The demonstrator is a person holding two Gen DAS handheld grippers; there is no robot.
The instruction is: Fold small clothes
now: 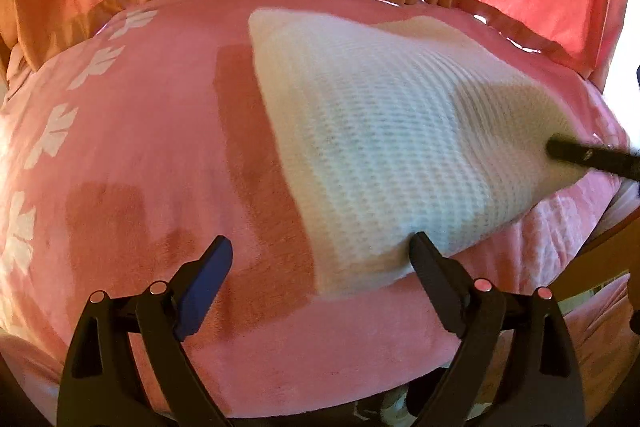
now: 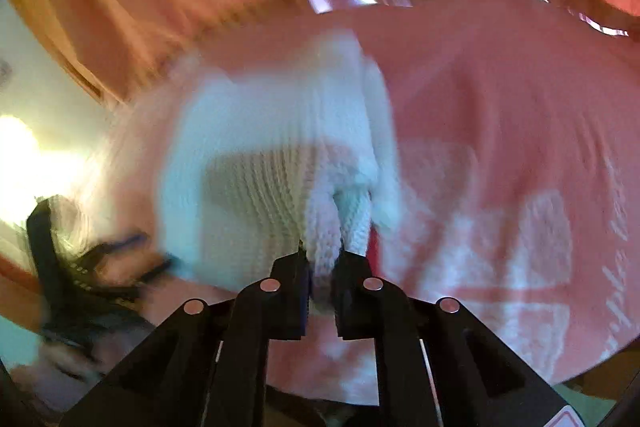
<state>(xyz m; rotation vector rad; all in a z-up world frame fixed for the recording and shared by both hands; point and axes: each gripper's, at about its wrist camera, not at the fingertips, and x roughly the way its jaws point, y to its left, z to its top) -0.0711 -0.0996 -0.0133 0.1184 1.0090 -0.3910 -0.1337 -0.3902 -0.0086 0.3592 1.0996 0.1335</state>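
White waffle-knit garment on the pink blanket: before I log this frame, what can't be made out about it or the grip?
- White garment: what kind of garment, undecidable; right wrist view is motion-blurred.
- Its underside and fold layers: hidden by its own top layer, left wrist view.
- Right gripper: pinches a bunched edge; which edge, lost in blur.
- Left gripper: open; right finger's contact with the hem unclear.

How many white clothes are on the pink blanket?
1. The white knit garment lies on the pink blanket; the right tongs pinch one edge, the open left tongs sit at another. More may be hidden outside the views.
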